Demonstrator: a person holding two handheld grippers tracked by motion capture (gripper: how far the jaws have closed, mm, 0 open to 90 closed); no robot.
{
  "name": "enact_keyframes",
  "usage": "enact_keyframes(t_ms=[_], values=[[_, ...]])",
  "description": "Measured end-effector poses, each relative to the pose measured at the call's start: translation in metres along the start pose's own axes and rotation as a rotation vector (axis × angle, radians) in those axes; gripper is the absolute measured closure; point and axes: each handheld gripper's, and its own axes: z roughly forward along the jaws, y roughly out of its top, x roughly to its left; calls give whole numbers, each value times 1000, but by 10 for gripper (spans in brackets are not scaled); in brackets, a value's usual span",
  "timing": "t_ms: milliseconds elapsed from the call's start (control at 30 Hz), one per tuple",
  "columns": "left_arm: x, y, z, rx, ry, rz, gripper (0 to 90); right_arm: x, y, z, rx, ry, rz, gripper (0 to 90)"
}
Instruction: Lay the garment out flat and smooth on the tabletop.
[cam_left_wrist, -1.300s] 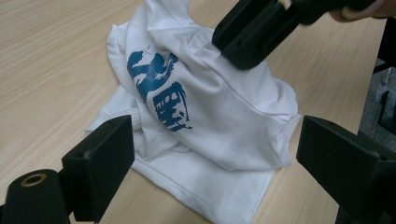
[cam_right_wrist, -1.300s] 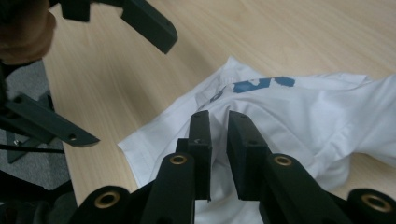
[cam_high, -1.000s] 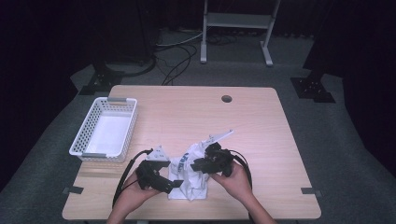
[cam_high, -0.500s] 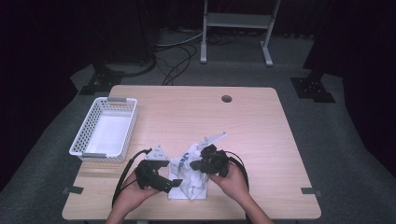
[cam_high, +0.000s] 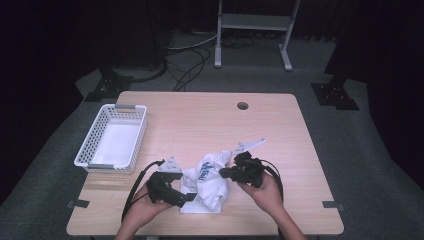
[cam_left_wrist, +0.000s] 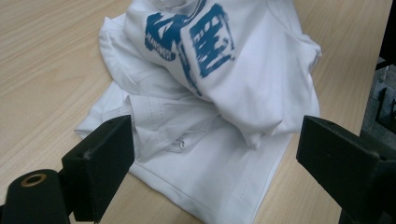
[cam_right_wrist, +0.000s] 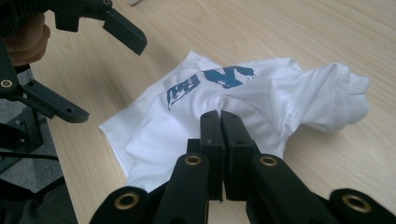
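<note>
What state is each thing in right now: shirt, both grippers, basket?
White T-shirt: crumpled in a heap on the table, blue print facing up, one fold pinched and lifted.
Right gripper: shut on the shirt's fabric.
Left gripper: open, jaws wide on either side of the shirt's near edge, not pressing it.
White basket: upright at the table's left edge, empty.
Table: bare wood beyond the shirt.

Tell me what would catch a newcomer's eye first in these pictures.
Probably the crumpled white T-shirt with blue print, bunched near the front edge of the wooden table. The right gripper is pinched shut on a fold of it, while the left gripper stands open beside it. A white basket sits at the left.
</note>
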Motion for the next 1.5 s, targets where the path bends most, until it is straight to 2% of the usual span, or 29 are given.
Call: enact_keyframes(t_ms=[300,767,1067,1233,1500], values=[[0,0,0,0,-4,-2,113,-17,-15,-23,-18,-36,54,885],[0,0,2,3,-9,-3,113,-45,-52,-54,-13,-120,154,885],[-1,0,5,9,-10,-3,113,-58,-67,-61,0,-157,190,885],[-1,0,7,15,-14,-3,113,-70,-73,-64,7,-181,211,884],[-2,0,10,25,-20,-2,113,-85,-76,-78,0,-223,239,885]])
